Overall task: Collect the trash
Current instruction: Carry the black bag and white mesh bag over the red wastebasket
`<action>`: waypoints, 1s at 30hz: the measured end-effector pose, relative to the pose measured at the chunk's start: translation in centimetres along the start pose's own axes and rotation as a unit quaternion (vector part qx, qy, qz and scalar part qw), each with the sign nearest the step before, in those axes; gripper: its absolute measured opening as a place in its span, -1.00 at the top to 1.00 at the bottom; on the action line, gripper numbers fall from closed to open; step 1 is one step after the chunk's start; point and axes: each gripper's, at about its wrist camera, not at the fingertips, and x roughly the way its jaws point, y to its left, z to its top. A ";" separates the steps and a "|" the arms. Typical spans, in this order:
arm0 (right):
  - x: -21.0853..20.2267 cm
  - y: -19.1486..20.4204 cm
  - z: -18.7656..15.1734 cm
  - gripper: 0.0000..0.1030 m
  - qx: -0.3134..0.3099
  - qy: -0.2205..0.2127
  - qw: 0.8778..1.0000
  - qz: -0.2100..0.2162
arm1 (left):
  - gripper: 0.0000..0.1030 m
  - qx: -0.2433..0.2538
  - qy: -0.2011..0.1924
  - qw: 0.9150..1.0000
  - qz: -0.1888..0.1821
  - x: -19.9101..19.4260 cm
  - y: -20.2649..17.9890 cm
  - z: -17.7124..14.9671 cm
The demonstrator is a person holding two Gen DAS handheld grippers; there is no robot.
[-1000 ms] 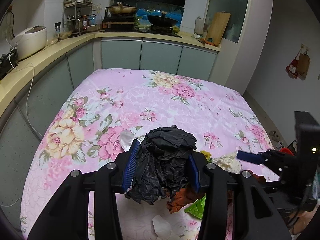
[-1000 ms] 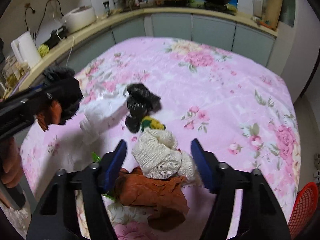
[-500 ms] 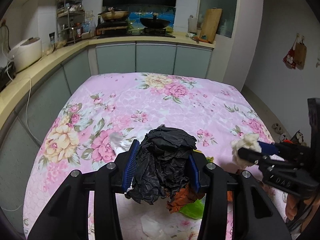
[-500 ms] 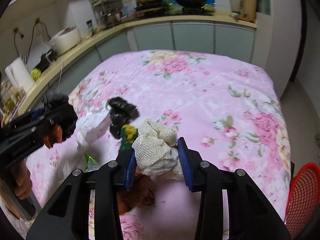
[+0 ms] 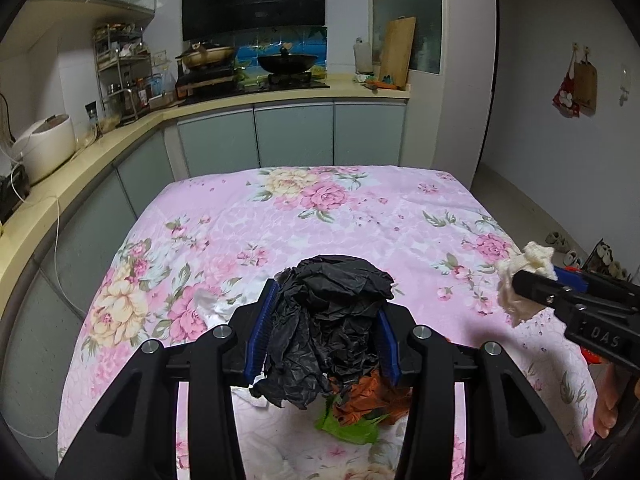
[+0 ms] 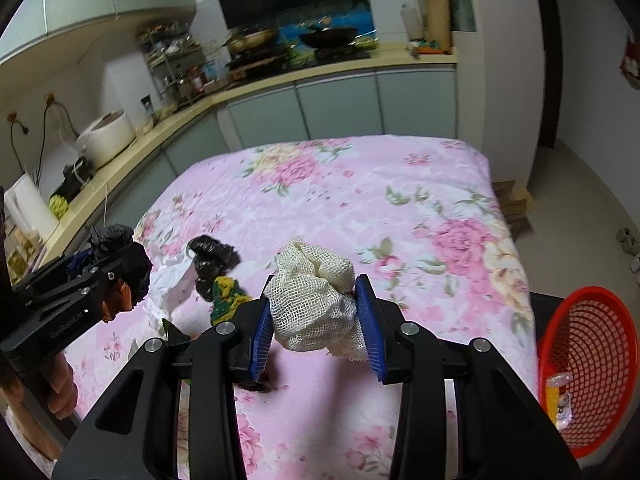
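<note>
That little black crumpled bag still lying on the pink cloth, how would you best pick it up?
Grip the black crumpled bag across its bunched upper hump, coming down from above. It is a soft wad lying loose on the flowered cloth, with white paper and a green-yellow scrap close beside it, so a sideways approach would probably snag those.
</note>
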 end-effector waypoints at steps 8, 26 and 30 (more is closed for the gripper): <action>-2.6 -2.2 -0.2 0.26 0.028 -0.026 0.999 -0.012 | 0.17 0.015 -0.008 1.000 -0.007 -0.6 -2.0 0.5; -8.4 -7.5 -0.9 0.26 0.076 -0.086 0.991 -0.063 | 0.17 0.059 -0.019 0.997 -0.048 -0.8 -7.9 1.6; -9.3 -8.9 -1.1 0.26 0.090 -0.093 0.989 -0.077 | 0.17 0.068 -0.020 0.996 -0.061 -0.6 -9.4 1.8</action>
